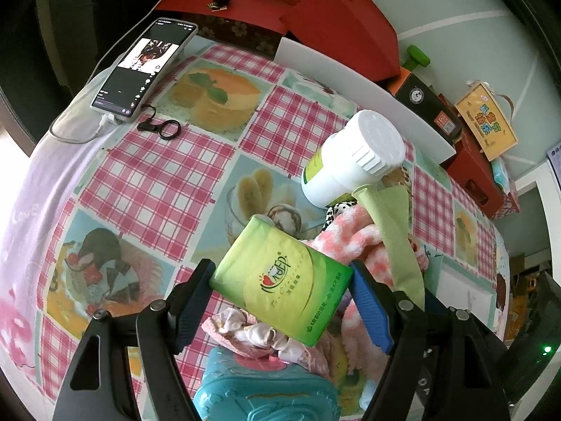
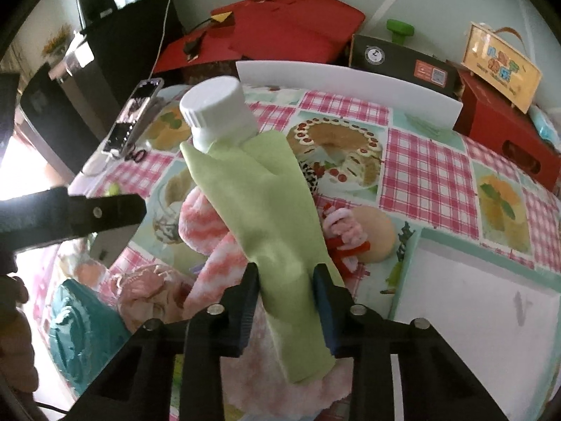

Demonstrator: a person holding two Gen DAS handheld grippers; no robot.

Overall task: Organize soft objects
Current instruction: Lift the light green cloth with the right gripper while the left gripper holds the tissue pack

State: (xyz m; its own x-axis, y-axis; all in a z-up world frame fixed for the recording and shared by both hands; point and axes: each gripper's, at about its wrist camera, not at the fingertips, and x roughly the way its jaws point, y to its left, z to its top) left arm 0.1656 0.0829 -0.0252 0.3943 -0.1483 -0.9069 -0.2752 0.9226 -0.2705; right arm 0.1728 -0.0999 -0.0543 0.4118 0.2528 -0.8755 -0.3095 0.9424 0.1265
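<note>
My left gripper (image 1: 280,280) is shut on a green tissue pack (image 1: 280,280) and holds it above a pile of soft things. My right gripper (image 2: 285,280) is shut on a light green rubber glove (image 2: 266,203), whose fingers drape against a white bottle (image 2: 219,112). The glove (image 1: 396,231) and the bottle (image 1: 354,158) also show in the left wrist view. Under the glove lies a pink and white fluffy towel (image 2: 207,231), also in the left wrist view (image 1: 354,235). A pink scrunchie (image 1: 252,336) lies below the tissue pack.
A teal box (image 1: 263,393) sits near the front edge. A phone (image 1: 143,66) and a black clip ring (image 1: 161,128) lie at the far left. A white board (image 2: 347,84), red boxes (image 2: 291,28) and a black carton (image 2: 399,59) line the back. A peach ball (image 2: 375,235) lies right of the glove.
</note>
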